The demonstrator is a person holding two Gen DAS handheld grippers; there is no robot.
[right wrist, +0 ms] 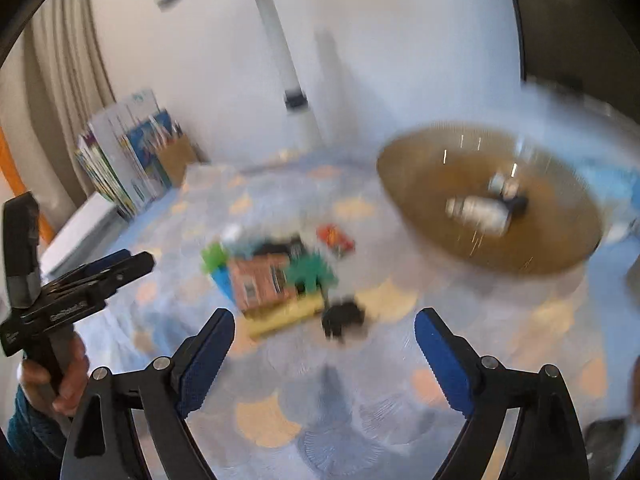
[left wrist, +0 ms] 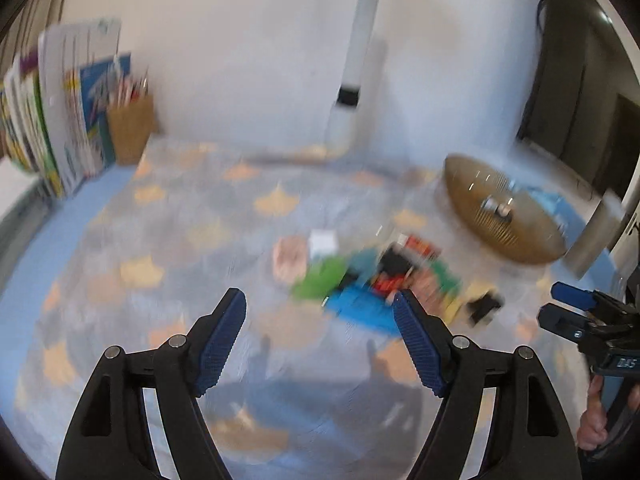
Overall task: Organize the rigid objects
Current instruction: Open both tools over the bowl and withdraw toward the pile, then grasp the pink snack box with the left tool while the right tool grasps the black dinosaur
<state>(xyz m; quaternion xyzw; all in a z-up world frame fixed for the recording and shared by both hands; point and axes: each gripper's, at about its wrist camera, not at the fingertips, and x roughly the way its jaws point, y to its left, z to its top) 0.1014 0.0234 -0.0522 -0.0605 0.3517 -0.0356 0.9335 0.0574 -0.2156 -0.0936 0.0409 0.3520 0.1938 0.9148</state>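
A blurred heap of small coloured toy pieces point(left wrist: 368, 276) lies on the blue patterned tablecloth point(left wrist: 180, 240); in the right wrist view the heap point(right wrist: 276, 280) shows a pink house-like piece, green shapes and a yellow slab. A small black piece point(right wrist: 343, 317) lies beside the heap, and it also shows in the left wrist view point(left wrist: 485, 307). My left gripper point(left wrist: 320, 300) is open and empty above the cloth, just short of the heap. My right gripper point(right wrist: 325, 322) is open and empty, close to the black piece. A brown woven bowl point(right wrist: 432, 184) holds a white bottle-like object point(right wrist: 478, 210).
Books point(left wrist: 60, 120) and a brown pencil holder point(left wrist: 130, 128) stand at the back left by the wall. A white lamp post point(left wrist: 356, 60) rises at the back. The bowl point(left wrist: 472, 184) sits at the right. The other gripper shows at each view's edge point(left wrist: 580, 316) point(right wrist: 92, 276).
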